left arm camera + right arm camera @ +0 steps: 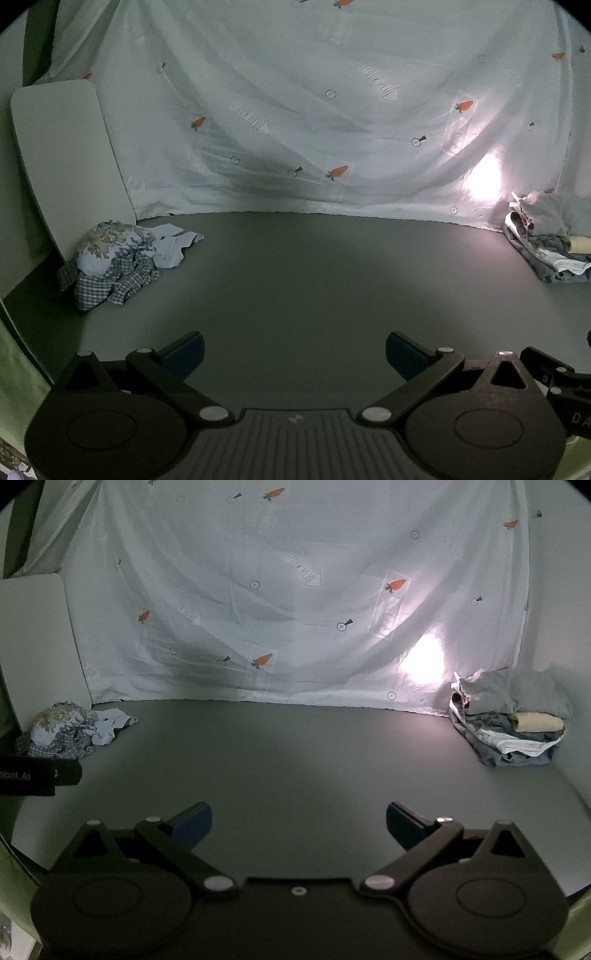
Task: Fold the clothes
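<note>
A crumpled heap of clothes (118, 254) lies at the far left of the grey table (295, 288), with a checked piece, a floral piece and a white piece. The same heap (70, 731) shows far left in the right wrist view. A stack of folded clothes (509, 723) sits at the far right, a grey piece on top; it appears at the edge as folded clothes (550, 243) in the left wrist view. My left gripper (294, 354) stands open over bare table. My right gripper (298, 827) is open too, nothing between its blue pads.
A white sheet with carrot prints (314, 110) hangs along the table's far edge, lit from behind at the right. A pale board (62, 155) leans at the far left. The other gripper's body (37, 775) pokes in at the left of the right wrist view.
</note>
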`<state>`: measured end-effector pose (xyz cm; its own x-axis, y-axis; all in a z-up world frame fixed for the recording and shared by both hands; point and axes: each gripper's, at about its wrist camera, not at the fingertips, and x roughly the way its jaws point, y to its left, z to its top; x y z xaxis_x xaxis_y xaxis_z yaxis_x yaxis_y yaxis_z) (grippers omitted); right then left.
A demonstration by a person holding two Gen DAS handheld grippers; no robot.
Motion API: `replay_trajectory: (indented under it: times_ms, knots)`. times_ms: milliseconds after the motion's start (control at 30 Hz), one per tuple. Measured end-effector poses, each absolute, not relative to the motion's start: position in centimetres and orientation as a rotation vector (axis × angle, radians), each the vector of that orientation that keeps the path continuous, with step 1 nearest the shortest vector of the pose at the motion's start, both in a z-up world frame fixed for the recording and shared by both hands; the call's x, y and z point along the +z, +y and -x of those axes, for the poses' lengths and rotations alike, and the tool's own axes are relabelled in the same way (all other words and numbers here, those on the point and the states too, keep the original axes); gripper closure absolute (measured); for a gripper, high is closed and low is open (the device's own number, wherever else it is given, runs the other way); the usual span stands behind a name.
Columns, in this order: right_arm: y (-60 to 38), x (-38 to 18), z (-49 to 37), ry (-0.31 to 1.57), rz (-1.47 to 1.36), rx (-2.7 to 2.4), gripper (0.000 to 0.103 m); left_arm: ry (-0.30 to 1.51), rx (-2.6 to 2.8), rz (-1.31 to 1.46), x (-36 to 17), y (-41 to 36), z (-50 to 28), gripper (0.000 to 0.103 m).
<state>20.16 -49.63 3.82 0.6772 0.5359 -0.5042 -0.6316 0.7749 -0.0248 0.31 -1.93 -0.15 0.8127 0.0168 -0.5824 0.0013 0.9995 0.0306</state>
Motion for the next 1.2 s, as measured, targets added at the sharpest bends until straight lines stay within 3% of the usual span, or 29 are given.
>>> replay_trajectory:
  times_ms: [1200]
  knots:
    - [-50.5, 3.5, -21.2, 0.486, 0.2, 0.665, 0.001, 0.616, -0.023, -0.032, -0.4, -3.5, -0.1, 0.0]
